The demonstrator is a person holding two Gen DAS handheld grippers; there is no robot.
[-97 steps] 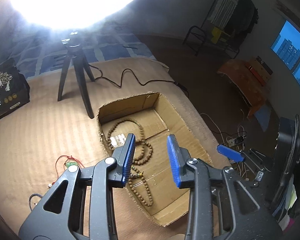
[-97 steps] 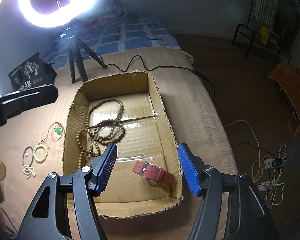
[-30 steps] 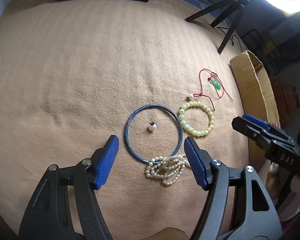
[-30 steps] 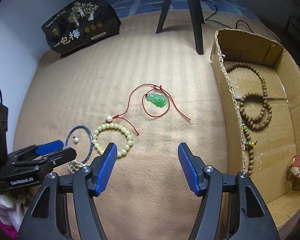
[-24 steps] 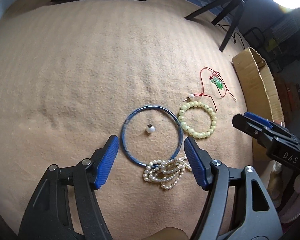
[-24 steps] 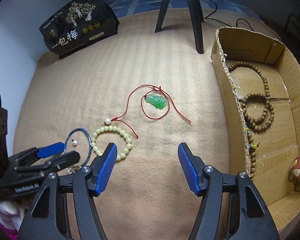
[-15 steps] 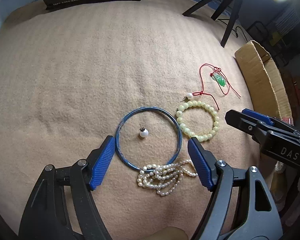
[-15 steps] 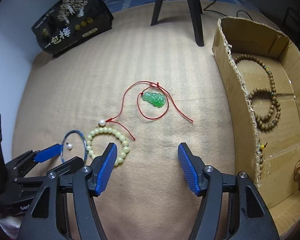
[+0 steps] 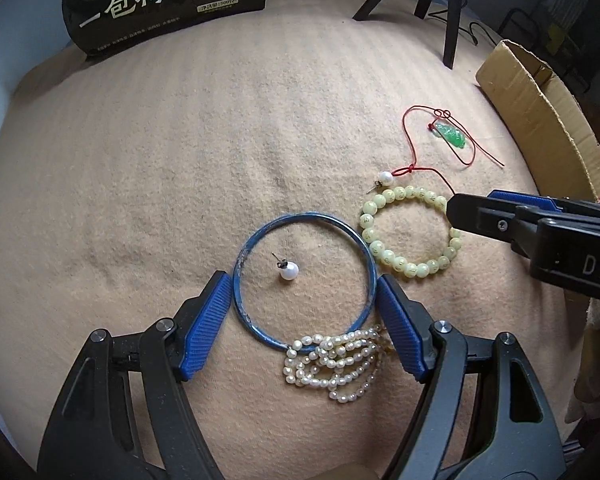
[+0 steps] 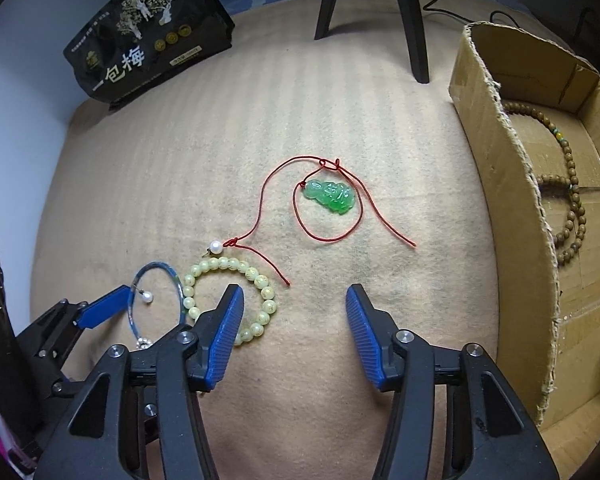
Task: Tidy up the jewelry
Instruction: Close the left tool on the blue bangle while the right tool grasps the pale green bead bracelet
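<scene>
left gripper (image 9: 304, 300) apart, straddling blue bangle (image 9: 260, 236) without pressing it; right gripper (image 10: 294, 312) closing on nothing, its left finger over bead bracelet (image 10: 236, 266).

From the right wrist view, bare blanket (image 10: 300, 80) lies open at 12 o'clock; the box wall (image 10: 512, 216) blocks 3 o'clock, tripod legs (image 10: 414, 20) stand at 1 o'clock.

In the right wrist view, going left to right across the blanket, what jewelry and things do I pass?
Blue bangle → pale green bead bracelet → green pendant → cardboard box → brown bead necklace.
</scene>
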